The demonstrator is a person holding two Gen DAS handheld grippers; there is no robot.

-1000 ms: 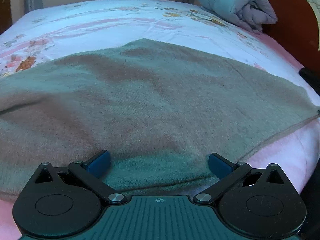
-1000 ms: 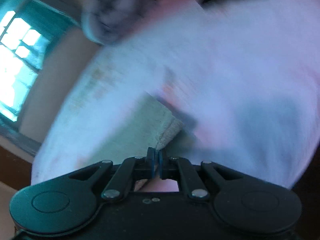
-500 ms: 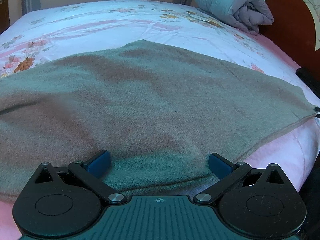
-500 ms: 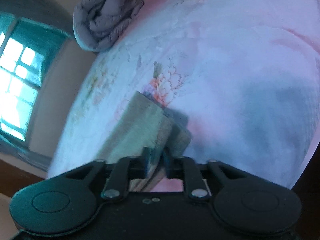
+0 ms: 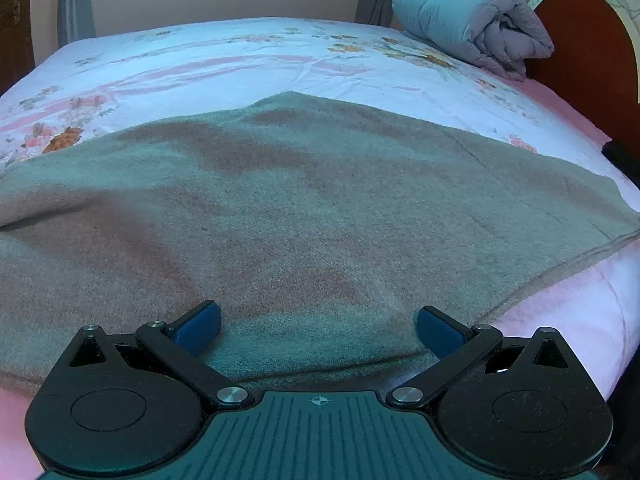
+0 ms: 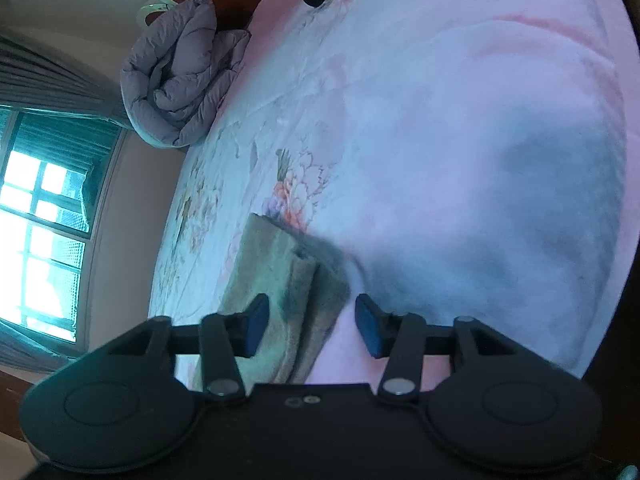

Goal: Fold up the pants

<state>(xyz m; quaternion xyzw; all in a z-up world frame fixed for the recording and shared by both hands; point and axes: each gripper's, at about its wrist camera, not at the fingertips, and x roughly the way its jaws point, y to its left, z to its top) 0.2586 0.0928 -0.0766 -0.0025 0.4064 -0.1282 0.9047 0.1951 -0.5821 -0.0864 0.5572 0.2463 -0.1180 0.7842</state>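
1. The pants [image 5: 304,208] lie spread flat across the bed [image 5: 224,60], reaching its near edge.
2. The left gripper [image 5: 319,326] hovers just over their near hem, jaws wide apart, holding nothing.
3. The right gripper [image 6: 312,324] has just been opening; its jaws stand apart around a folded pants end [image 6: 280,272], pads clear of the cloth.
4. A rolled quilt [image 5: 472,28] sits by the headboard.

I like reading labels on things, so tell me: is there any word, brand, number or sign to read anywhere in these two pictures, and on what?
Words, brands or numbers: none on the pants, the floral bed sheet or the rolled quilt.
Sign: a small crosshair mark, no text, on the left gripper body.
Two tiny round marks on the right gripper body: too small to read.
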